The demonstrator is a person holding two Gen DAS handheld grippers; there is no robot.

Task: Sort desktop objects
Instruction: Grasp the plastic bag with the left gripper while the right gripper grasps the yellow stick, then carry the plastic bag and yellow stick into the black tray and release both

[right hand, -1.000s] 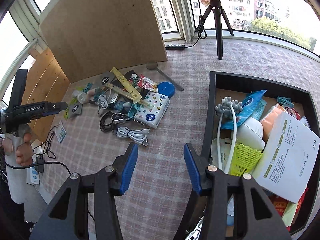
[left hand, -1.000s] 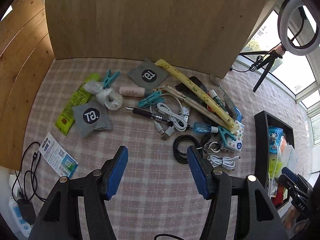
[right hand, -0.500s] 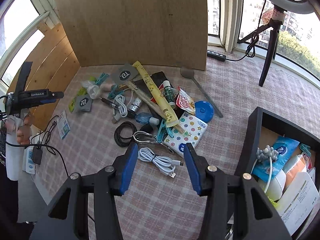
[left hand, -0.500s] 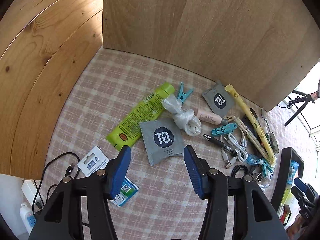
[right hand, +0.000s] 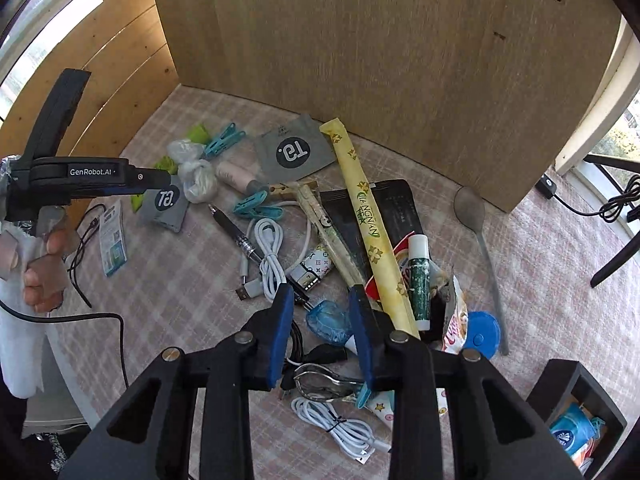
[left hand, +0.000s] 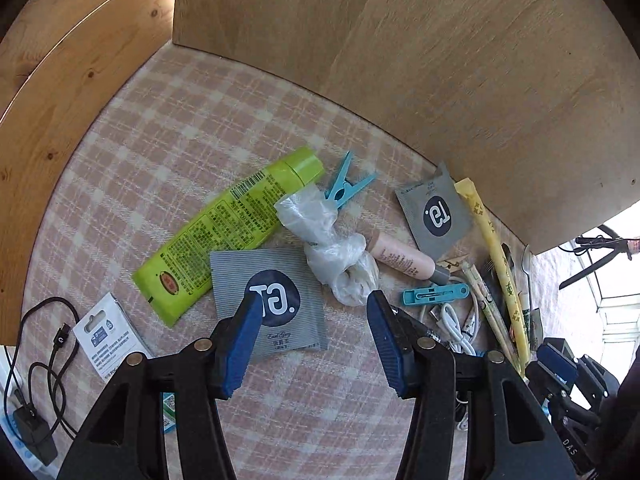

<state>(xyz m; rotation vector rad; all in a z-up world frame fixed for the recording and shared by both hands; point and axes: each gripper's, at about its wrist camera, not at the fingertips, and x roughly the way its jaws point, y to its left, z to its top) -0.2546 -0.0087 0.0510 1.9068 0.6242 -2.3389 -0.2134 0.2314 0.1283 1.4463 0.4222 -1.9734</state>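
While bare cloth [left hand: 168, 128] lies free toward the boards at the table's far left corner, the left gripper [left hand: 312, 320] hangs open over a grey sachet [left hand: 276, 304]. Only the right view shows the tray [right hand: 576, 384] at the near right edge and the right gripper [right hand: 320, 308], jaws just closing, empty, about a blue bottle [right hand: 330, 320].

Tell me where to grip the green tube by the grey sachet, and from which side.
Take the green tube across its round body just below the cap, coming from above with the left gripper turned across its length. It lies flat, its crimped tail is thin and touches the grey sachet, and a plastic bag crowds its middle.
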